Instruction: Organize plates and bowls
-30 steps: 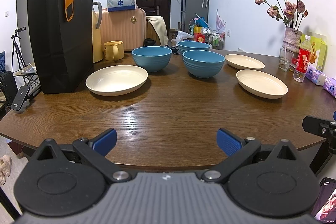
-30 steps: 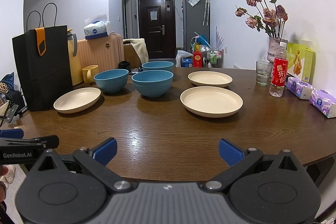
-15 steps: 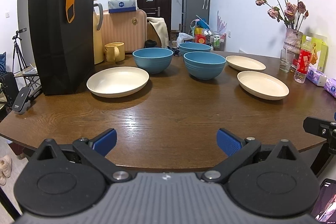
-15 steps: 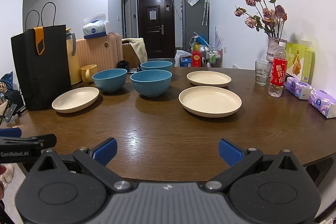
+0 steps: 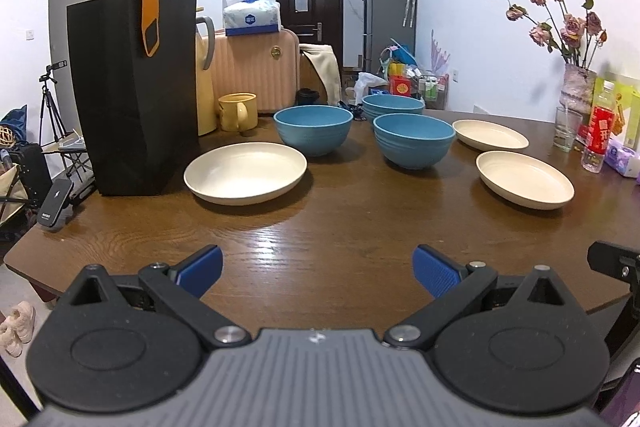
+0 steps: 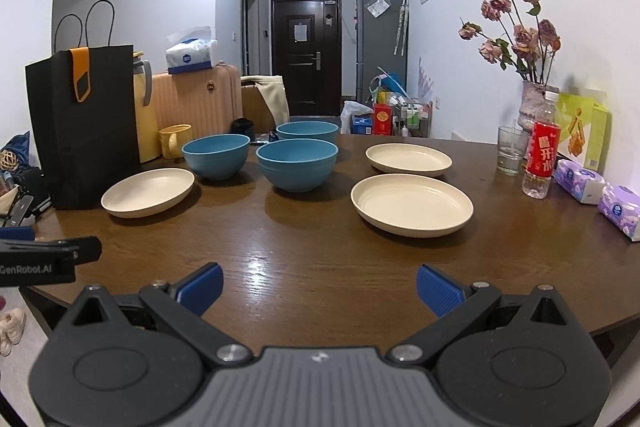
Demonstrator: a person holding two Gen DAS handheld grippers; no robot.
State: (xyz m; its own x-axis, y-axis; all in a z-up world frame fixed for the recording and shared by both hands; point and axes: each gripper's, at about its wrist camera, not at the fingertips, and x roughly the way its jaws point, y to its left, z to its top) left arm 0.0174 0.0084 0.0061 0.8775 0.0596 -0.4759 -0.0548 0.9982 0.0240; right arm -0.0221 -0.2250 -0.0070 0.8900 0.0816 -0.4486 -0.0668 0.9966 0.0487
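Note:
Three cream plates lie apart on the brown table (image 5: 320,227): one at the left (image 5: 245,171), one at the right (image 5: 524,179), one behind it (image 5: 490,134). Three blue bowls stand between them: left (image 5: 313,129), middle front (image 5: 413,140), back (image 5: 393,105). In the right wrist view the plates show at the left (image 6: 148,191), right front (image 6: 412,203) and right back (image 6: 408,159), the bowls beside them (image 6: 297,163). My left gripper (image 5: 318,269) is open and empty over the near table edge. My right gripper (image 6: 319,289) is open and empty, also at the near edge.
A tall black paper bag (image 5: 134,91) stands at the table's left, with a yellow mug (image 5: 237,111) and a jug behind it. A glass (image 6: 512,150), a red-labelled bottle (image 6: 541,159), a vase of dried roses (image 6: 534,99) and tissue packs (image 6: 581,179) line the right side.
Both grippers have edged slightly forward and upward over the table edge. The jaws stay open and the dishes have not moved.

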